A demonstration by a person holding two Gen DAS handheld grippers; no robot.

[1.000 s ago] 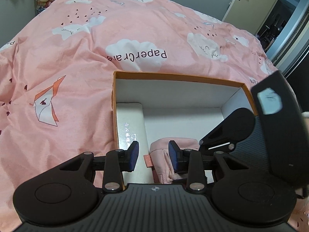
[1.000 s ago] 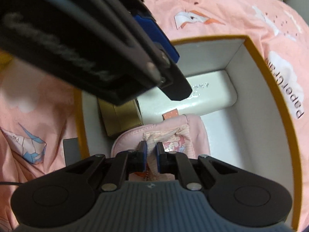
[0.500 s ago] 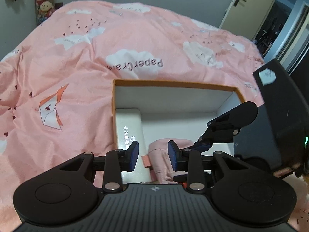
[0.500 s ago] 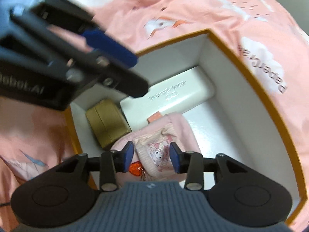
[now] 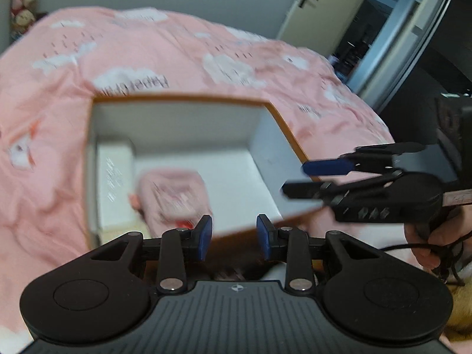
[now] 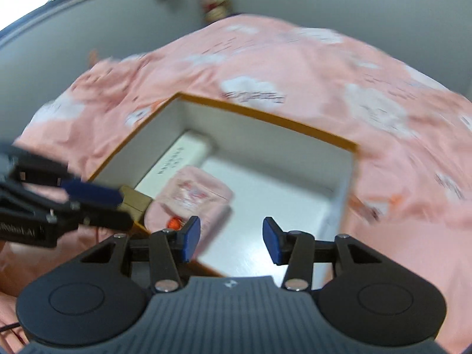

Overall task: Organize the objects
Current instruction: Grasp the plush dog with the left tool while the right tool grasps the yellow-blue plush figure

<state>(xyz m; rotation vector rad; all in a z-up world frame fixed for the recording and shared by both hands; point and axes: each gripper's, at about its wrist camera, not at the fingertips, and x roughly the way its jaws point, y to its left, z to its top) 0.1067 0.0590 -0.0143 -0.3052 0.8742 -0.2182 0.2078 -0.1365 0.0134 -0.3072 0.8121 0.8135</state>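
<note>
An orange-rimmed box with white walls (image 5: 259, 147) (image 6: 265, 121) lies on the pink bedspread. Inside it a pink pouch (image 5: 174, 194) (image 6: 191, 194) lies flat beside a long white case (image 5: 113, 171) (image 6: 180, 159). A small gold box (image 6: 134, 203) sits at the box's near left corner. My left gripper (image 5: 233, 237) is open and empty above the box's near edge. My right gripper (image 6: 231, 240) is open and empty, above the near edge, clear of the pouch. It also shows in the left wrist view (image 5: 312, 174), to the right of the box. Both views are blurred.
The pink cloud-print bedspread (image 5: 73, 67) (image 6: 383, 94) surrounds the box. A door (image 5: 312, 8) and a dark doorway stand at the back right. Plush toys (image 5: 22, 0) hang on the far wall. A hand (image 5: 433, 236) holds the right gripper.
My right gripper has let go of the pink pouch, opened wide and pulled back and up out of the box. My left gripper has lifted and drawn back, opening a little wider.
</note>
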